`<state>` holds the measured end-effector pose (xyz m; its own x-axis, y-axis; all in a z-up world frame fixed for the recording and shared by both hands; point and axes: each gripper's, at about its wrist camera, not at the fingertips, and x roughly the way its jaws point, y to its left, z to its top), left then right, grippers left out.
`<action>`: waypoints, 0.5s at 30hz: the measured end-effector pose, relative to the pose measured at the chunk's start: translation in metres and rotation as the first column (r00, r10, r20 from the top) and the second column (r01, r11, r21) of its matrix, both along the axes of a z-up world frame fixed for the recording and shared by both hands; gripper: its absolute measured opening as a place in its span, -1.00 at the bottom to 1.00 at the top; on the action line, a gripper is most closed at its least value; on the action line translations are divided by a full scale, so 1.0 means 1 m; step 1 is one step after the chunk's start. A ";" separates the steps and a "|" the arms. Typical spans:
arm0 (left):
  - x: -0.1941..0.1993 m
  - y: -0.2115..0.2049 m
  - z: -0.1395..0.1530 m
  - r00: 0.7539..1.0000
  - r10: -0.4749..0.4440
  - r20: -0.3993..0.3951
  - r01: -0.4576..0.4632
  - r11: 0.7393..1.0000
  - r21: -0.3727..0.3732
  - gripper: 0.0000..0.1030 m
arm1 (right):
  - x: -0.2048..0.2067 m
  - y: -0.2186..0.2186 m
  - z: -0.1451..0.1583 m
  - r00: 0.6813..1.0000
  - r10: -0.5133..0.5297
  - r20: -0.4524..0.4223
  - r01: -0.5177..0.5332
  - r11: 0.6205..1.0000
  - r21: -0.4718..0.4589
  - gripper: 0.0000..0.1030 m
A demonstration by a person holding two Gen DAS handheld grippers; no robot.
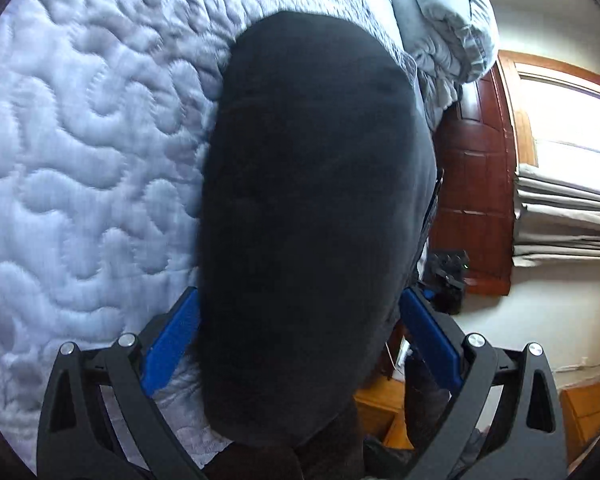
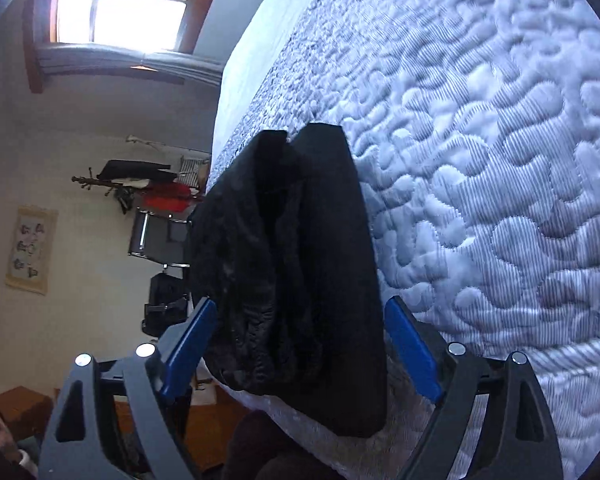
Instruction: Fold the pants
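While black pants (image 1: 312, 220) (bunched) lie on the quilt (image 1: 80, 140), left gripper (image 1: 300, 344) and right gripper (image 2: 300, 344) gape around them

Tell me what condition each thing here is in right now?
Black pants: folded into a bundle on the bed's edge.
Left gripper: open, fingers either side of the pants.
Right gripper: open, straddling the pants.
Quilted bed cover: spread flat.
Window: bright with daylight.

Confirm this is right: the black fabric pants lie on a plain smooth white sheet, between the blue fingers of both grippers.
Not quite. The black fabric pants lie on a quilted white mattress cover with a squiggly stitched pattern, not a plain smooth sheet; the right wrist view shows it. The rest stands.
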<state>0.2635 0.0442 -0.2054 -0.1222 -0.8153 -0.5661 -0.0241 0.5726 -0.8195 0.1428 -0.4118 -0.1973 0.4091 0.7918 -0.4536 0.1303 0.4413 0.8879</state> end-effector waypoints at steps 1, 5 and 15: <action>0.001 -0.003 -0.003 1.000 -0.010 -0.003 0.010 1.000 -0.001 0.90 | 0.001 -0.002 -0.004 1.000 0.004 -0.007 -0.004 1.000 0.010 0.71; 0.002 -0.014 -0.008 0.999 -0.037 -0.014 0.037 0.998 -0.045 0.92 | 0.009 -0.002 -0.015 0.999 0.041 -0.001 -0.041 0.997 0.069 0.80; 0.007 -0.032 -0.015 0.991 -0.096 -0.092 0.082 0.985 -0.150 0.94 | 0.025 0.013 -0.023 0.993 0.116 0.014 -0.117 0.991 0.066 0.94</action>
